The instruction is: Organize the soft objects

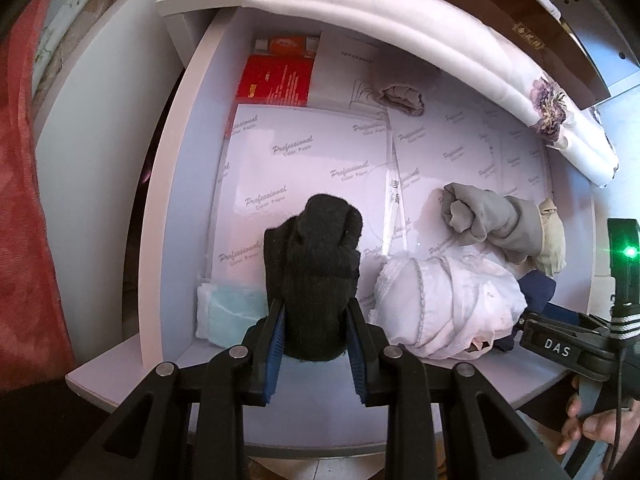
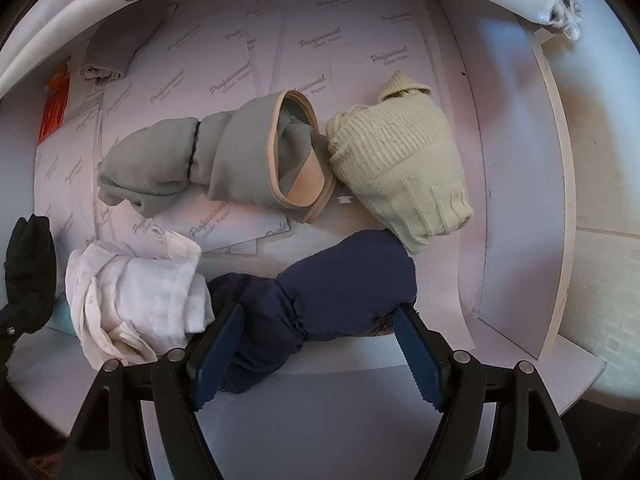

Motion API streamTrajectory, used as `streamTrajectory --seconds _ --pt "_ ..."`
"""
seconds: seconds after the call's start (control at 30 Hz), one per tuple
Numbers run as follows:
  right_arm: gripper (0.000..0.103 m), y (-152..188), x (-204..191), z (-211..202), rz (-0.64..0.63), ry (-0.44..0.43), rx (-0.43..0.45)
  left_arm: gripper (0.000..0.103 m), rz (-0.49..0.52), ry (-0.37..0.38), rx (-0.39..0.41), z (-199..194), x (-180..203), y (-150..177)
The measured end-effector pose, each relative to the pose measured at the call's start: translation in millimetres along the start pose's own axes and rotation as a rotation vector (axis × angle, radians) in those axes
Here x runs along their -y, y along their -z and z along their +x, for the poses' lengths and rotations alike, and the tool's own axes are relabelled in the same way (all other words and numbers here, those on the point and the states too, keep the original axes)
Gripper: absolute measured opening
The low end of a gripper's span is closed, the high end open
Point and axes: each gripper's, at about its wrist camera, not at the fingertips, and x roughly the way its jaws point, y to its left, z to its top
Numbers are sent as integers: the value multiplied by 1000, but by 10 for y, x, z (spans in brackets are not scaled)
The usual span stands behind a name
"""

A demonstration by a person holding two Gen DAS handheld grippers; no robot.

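Socks and other soft bundles lie scattered in an open drawer [image 1: 188, 184] lined with printed paper sheets [image 1: 280, 168].

Left wrist view: your left gripper [image 1: 316, 320] is clamped on a black knit bundle [image 1: 316, 264], its blue pads pressing both sides. The bundle stands up between the fingers, over the drawer's near edge. Just beside it lies a white cloth roll [image 1: 444, 304], with a grey roll [image 1: 480, 216] beyond and a small taupe piece [image 1: 400, 96] near the back. A red box [image 1: 276, 80] sits in the far corner, and a pale blue packet [image 1: 224, 312] lies on the black bundle's other side.

Right wrist view: your right gripper [image 2: 316, 356] stands wide over a navy bundle [image 2: 320, 296], which lies between the fingers. The pads do not appear to press it, so no grip is made. Beyond it sit a cream knit sock roll [image 2: 404, 172] and the grey roll [image 2: 216, 164], touching each other; the white cloth roll [image 2: 136, 296] rests against the navy bundle.

By the look of it, you are mid-pick on the left, with the sorting barely begun. The next move calls for carrying the black bundle to its place among the others and releasing it. On the right, you need to close squarely on the navy bundle without snagging the white roll.
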Motion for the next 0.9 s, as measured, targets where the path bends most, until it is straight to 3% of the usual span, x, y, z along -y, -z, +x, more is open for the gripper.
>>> streamTrajectory --seconds 0.9 --pt "78 -13 32 -101 -5 -8 34 27 -29 48 76 -369 -10 75"
